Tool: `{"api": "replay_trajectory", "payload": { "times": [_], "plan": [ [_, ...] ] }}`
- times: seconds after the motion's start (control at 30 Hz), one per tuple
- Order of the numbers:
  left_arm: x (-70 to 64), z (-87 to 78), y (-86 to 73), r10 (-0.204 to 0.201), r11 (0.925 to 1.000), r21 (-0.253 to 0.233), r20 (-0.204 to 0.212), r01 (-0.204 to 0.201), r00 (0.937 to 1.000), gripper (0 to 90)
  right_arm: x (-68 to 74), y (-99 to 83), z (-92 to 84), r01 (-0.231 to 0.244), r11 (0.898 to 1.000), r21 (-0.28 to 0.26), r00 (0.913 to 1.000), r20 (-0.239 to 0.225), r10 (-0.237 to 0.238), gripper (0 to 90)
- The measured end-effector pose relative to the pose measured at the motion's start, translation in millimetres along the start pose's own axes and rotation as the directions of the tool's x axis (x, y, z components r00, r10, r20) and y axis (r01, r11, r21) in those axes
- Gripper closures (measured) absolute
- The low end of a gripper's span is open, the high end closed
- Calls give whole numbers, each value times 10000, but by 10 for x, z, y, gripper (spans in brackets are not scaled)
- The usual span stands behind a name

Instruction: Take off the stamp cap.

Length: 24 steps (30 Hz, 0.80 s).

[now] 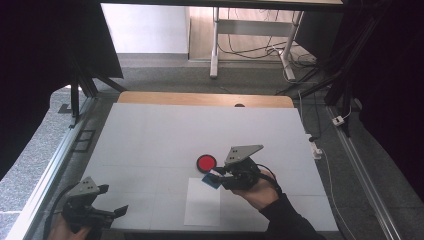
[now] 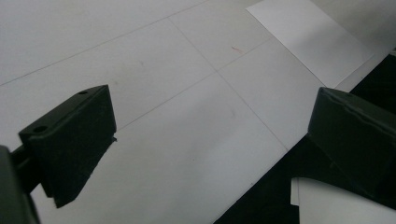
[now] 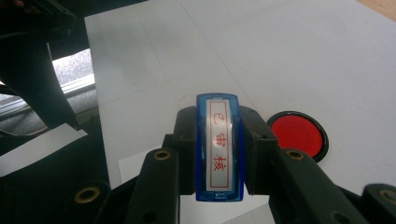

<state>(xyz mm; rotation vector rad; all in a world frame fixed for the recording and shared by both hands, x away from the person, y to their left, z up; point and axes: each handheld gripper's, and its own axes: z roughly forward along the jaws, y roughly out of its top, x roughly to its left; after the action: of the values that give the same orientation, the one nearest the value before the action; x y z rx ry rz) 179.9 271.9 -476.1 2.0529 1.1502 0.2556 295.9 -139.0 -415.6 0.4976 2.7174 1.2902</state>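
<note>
My right gripper (image 3: 219,154) is clamped on the long flat sides of the blue stamp (image 3: 219,149), which is in the air just near-right of the red ink pad (image 1: 206,162) and above the far edge of the paper sheet (image 1: 202,207). I judge the stamp light, rigid, smooth plastic, a bit slippery, so I'd keep this mid-body hold. My left gripper (image 2: 205,140) sits wide open and empty at the near left corner of the white table (image 1: 150,135).

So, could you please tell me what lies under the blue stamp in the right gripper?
The blue stamp, clamped in the right gripper, hangs over the near edge of the white paper sheet, beside the red ink pad. Its printing face is hidden underneath.
</note>
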Motion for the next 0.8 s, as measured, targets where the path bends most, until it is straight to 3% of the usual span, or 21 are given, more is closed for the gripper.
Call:
{"api": "replay_trajectory", "payload": {
  "times": [0.13, 0.37, 0.6, 0.8],
  "plan": [
    [5, 2, 10, -5, 10000, 90, 13, 5, 10000, 1, -1, 3, -16, -62, 9999, -119, 10000, -35, 62, 709],
    [-13, -35, 56, 158, 9994, -306, 89, -156, 9998, 11, 15, 6, -31, -86, 9999, -145, 10000, -25, 85, 708],
    [-38, 62, 159, 515, 9978, -460, 1037, -469, 9933, 12, 24, 15, -56, 78, 9998, -194, 10000, -43, -79, 708],
    [-77, 150, 248, 819, 9955, -582, 1421, -743, 9865, 0, 38, 16, -79, 262, 9996, -134, 9995, -183, -264, 708]
  ]
}}
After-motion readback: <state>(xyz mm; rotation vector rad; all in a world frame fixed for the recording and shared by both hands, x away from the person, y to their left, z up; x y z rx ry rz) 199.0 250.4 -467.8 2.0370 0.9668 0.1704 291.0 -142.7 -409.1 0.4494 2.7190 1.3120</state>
